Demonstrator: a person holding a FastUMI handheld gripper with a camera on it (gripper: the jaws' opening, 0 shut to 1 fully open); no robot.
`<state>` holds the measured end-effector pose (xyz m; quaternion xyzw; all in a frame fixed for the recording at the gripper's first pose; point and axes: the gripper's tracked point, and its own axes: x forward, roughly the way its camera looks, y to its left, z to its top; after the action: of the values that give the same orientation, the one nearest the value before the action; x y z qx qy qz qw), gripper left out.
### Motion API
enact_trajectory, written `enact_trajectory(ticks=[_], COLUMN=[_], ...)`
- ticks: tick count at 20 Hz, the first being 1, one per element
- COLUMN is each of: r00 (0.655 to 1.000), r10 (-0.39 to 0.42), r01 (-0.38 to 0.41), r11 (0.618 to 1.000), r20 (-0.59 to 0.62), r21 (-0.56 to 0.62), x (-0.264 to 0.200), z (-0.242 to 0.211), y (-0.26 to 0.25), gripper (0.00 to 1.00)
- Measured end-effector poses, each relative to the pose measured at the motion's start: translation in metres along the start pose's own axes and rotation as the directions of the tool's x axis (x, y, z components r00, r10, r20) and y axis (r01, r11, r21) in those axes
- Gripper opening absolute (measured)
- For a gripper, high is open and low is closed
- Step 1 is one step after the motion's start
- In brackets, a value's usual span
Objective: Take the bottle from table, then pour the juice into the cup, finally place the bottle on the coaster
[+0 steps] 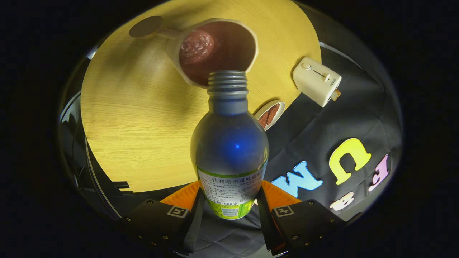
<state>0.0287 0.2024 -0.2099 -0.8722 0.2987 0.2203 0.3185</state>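
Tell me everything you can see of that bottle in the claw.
The bottle looks like dark bluish plastic with a threaded neck, cap off, and a white and green label low on its body. The claw is shut on the labelled part, a finger on each side. Its open mouth points at the cup just beyond.

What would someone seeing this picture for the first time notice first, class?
The bottle stands out first: held between the gripper's two fingers, uncapped, its open neck tipped at the rim of the cup just beyond it. The cup, dark inside, sits on the round wooden table. Beyond the bottle, a small plate of brown slices and a cream toaster sit near the table's edge.
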Motion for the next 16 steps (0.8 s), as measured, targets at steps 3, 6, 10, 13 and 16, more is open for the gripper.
enact_trajectory(ticks=[3, 6, 10, 13, 16], r00=[1.0, 1.0, 1.0, 1.0, 0.999], r10=[-0.005, -0.004, -0.003, 0.005, 0.006], r01=[0.005, 0.004, 0.003, -0.005, -0.007], r11=[1.0, 1.0, 1.0, 1.0, 0.999], r20=[-0.001, 0.0, -0.001, 0.004, 0.031], r21=[-0.005, -0.003, -0.011, 0.0, 0.036], x=[0.0017, 0.0039, 0.0061, 0.0069, 0.0083], z=[0.0024, 0.0027, 0.001, -0.0003, 0.0037], y=[-0.0019, -0.0031, -0.0029, -0.0001, 0.0023], gripper=[0.71, 0.71, 0.71, 0.71, 0.71])
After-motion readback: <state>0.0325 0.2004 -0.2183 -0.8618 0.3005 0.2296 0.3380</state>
